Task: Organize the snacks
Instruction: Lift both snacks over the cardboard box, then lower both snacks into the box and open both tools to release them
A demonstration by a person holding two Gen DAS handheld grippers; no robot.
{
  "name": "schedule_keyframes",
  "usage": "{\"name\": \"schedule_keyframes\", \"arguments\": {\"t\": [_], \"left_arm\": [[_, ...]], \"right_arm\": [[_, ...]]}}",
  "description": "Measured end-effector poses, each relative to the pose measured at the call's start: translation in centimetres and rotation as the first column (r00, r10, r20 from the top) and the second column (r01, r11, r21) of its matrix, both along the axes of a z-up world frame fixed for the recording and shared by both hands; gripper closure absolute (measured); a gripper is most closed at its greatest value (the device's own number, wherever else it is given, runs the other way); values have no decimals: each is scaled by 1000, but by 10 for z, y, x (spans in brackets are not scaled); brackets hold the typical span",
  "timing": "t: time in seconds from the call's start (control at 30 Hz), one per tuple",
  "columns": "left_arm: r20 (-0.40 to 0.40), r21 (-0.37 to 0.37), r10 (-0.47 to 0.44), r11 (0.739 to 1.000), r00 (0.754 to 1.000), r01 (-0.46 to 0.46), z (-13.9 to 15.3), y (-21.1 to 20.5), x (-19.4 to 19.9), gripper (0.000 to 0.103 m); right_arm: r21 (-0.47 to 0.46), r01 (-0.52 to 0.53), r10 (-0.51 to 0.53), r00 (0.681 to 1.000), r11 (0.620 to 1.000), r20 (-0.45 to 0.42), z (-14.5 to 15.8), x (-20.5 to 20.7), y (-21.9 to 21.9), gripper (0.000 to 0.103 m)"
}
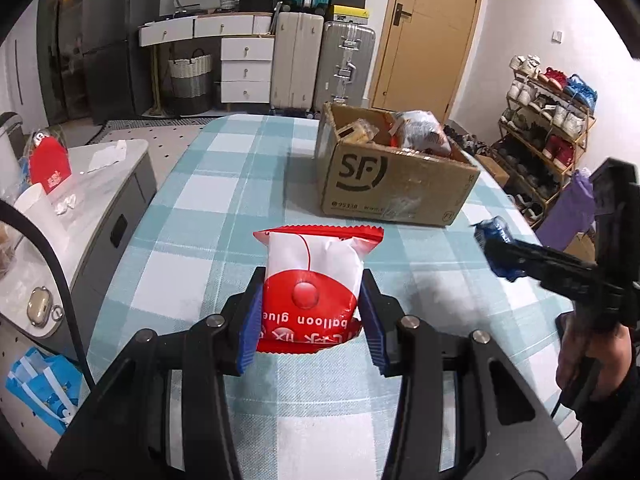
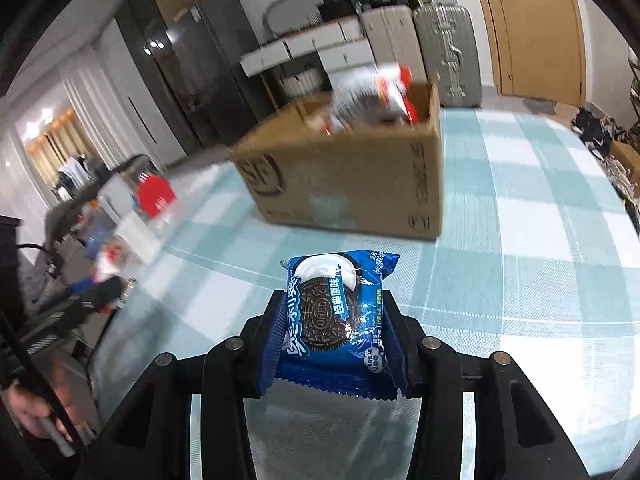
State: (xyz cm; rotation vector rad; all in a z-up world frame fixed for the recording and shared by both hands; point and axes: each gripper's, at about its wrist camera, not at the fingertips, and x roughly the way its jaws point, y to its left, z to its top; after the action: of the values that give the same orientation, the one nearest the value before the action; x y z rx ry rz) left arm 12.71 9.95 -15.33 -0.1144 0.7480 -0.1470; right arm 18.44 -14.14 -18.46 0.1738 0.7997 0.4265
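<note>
**Both grippers loaded, box not yet reached**

Your left gripper [image 1: 312,312] is clamped on the red and white snack packet [image 1: 312,276]. The blue pads press its two long sides and the printed face is up, so the packet rides flat and points ahead toward the cardboard box [image 1: 396,184]. That grip suits a drop from above, in my judgement, since the packet can fall clear once the jaws part.

Your right gripper [image 2: 334,328] is clamped on the blue Oreo packet [image 2: 336,308] in the same fashion, pads on both side edges, crimped end hanging back between the fingers. The packet looks lifted off the checked tablecloth [image 2: 540,240], though the height cannot be confirmed.

The box stands open-topped on the table beyond both grippers, already holding several packets. Neither held packet is over its rim yet.

What each view adds:
- The left wrist view is sharp. It shows the box's printed side, its contents, and your right gripper from the side at the right edge, blue wrapper at its tip.
- The right wrist view is smeared in the background, so box contents read poorly there. It alone shows the Oreo label and the pad contact on that packet, and your left gripper only as a blur at lower left.
</note>
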Motion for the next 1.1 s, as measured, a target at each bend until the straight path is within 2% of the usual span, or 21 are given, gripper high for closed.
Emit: {"name": "schedule_keyframes", "arguments": {"t": [0.2, 0.43, 0.6, 0.7, 0.8, 1.0, 1.1], "left_arm": [[17, -91, 1, 996, 1000, 1, 24, 3, 16, 62], [35, -103, -37, 994, 999, 41, 58, -9, 59, 62], [14, -129, -75, 989, 997, 76, 78, -25, 102, 62], [30, -91, -85, 992, 996, 88, 89, -40, 123, 62], [7, -92, -100, 991, 995, 100, 94, -53, 145, 62], [-11, -81, -119, 990, 993, 118, 109, -71, 182, 62], [-21, -60, -86, 995, 996, 85, 112, -73, 196, 62]], "right_arm": [[59, -44, 39, 996, 997, 86, 55, -16, 0, 58], [89, -99, 84, 983, 991, 164, 111, -5, 9, 58], [102, -111, 90, 977, 989, 192, 146, 25, 9, 58], [100, -114, 91, 973, 988, 213, 166, 48, 11, 58], [76, -114, 93, 968, 991, 233, 185, 71, 15, 58], [57, -96, 82, 973, 994, 217, 207, 119, 24, 58], [117, -90, 67, 980, 989, 185, 213, 143, 20, 58]]}}
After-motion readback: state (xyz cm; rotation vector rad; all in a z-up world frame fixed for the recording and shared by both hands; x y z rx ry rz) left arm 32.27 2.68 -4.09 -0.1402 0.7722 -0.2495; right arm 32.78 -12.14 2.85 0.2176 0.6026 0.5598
